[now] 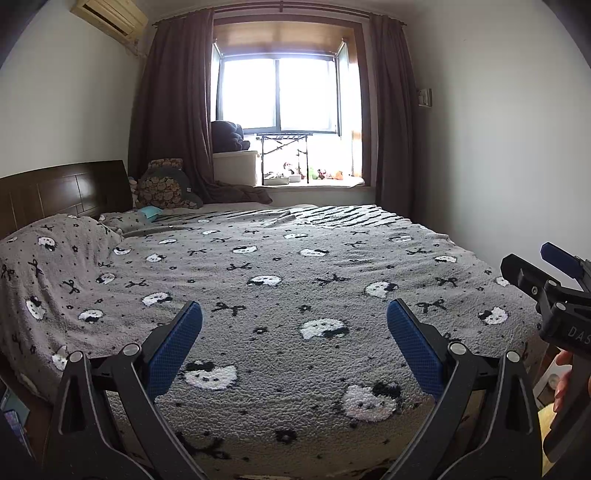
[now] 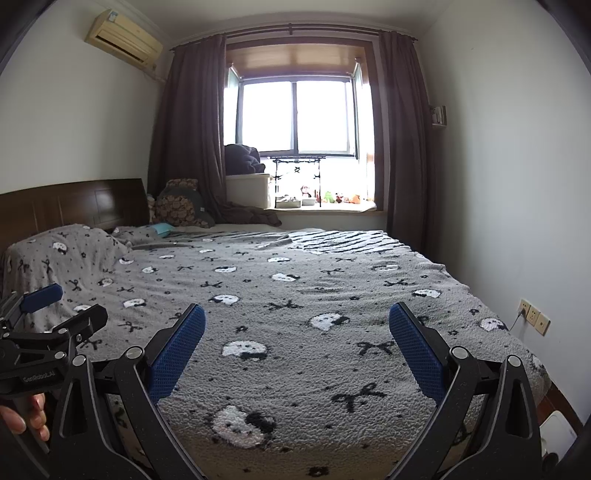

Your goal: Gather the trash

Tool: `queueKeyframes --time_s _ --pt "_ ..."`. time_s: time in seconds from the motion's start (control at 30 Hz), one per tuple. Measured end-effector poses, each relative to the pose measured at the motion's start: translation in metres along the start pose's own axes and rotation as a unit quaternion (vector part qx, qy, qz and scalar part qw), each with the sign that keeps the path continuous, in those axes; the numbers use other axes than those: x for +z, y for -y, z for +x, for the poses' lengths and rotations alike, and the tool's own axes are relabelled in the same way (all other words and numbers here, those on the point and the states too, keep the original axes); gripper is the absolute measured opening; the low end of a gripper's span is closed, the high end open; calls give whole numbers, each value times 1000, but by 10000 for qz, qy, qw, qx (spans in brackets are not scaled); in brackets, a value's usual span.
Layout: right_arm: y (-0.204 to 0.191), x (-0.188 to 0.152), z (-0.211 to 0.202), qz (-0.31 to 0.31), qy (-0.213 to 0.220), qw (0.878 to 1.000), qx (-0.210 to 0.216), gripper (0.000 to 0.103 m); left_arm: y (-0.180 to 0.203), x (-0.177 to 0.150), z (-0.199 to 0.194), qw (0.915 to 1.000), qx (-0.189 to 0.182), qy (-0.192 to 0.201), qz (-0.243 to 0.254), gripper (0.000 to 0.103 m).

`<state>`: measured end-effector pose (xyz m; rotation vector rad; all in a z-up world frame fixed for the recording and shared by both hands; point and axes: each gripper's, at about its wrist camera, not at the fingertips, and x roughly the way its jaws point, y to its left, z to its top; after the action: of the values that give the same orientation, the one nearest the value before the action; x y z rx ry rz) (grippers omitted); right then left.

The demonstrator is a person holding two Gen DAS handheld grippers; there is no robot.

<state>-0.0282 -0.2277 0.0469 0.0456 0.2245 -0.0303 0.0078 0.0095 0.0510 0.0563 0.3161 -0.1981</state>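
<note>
Trash: cannot single out for certain in either view.

Left wrist view:
- Looks out over a bed under a grey blanket (image 1: 295, 258) patterned with white cat faces and black bows.
- Shows the left gripper (image 1: 294, 306) spread wide above the near end of the blanket, blue pads well apart, holding nothing.
- Catches a small teal item (image 1: 149, 211) at the head of the bed, beside the covered pillows and near the dark wooden headboard (image 1: 62, 192); too small to tell whether litter or not.
- Takes in a patterned cushion (image 1: 162, 184) propped in the far corner, brown curtains (image 1: 173, 110) framing a bright window (image 1: 280, 96), and an air conditioner (image 1: 110, 16) high on the left wall.
- Finds the right gripper (image 1: 528, 258) at the right edge, jaws parted and empty, with a hand (image 1: 563, 384) on its grip below.

Right wrist view:
- Faces the same bed from a spot further right.
- Shows the right gripper (image 2: 295, 308) wide open over the blanket, gripping nothing.
- Places the teal item (image 2: 162, 228) again by the pillows, well apart from both grippers.
- Has the left gripper (image 2: 79, 304) at the left edge, open and empty, fingers of a hand (image 2: 26, 413) beneath it.
- Picks up small toys (image 2: 332, 197) lined along the sill and wall sockets (image 2: 533, 315) low on the right wall.
</note>
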Motion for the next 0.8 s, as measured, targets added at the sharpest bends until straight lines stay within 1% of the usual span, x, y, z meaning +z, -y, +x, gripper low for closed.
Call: queueKeyframes --time_s 0.53,0.8 --pt "-2 0 1 -12 -17 10000 -8 100 -5 2 0 10000 -10 -12 -9 95" --pt "-1 -3 3 -33 -39 10000 -8 100 -3 3 0 9999 111 16 32 95"
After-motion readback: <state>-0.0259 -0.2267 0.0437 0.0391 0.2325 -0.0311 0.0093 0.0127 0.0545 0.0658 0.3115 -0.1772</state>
